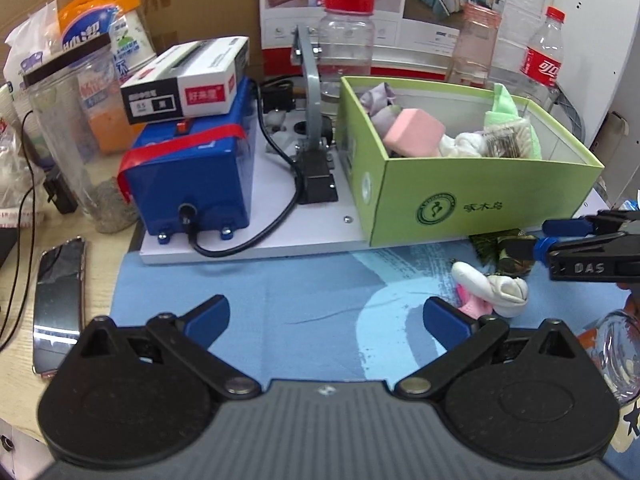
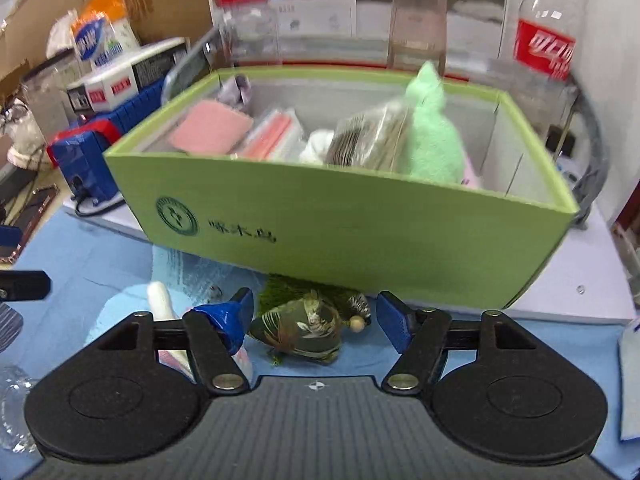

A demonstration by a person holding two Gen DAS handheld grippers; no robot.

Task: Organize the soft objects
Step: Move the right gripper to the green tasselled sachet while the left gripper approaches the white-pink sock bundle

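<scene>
A pale wood-grain counter (image 1: 22,264) carries a blue mat (image 1: 248,300) with a lighter swirl pattern. On the mat lie a dark green feathered pouch (image 2: 304,330) and a white and pink soft toy (image 1: 494,290), near each other. A white baseboard (image 1: 256,246) rests with its front edge on the mat's far side. To the mat's left, a smartphone (image 1: 58,304) lies flat on the bare counter, beside a clear plastic jar (image 1: 82,148).
</scene>
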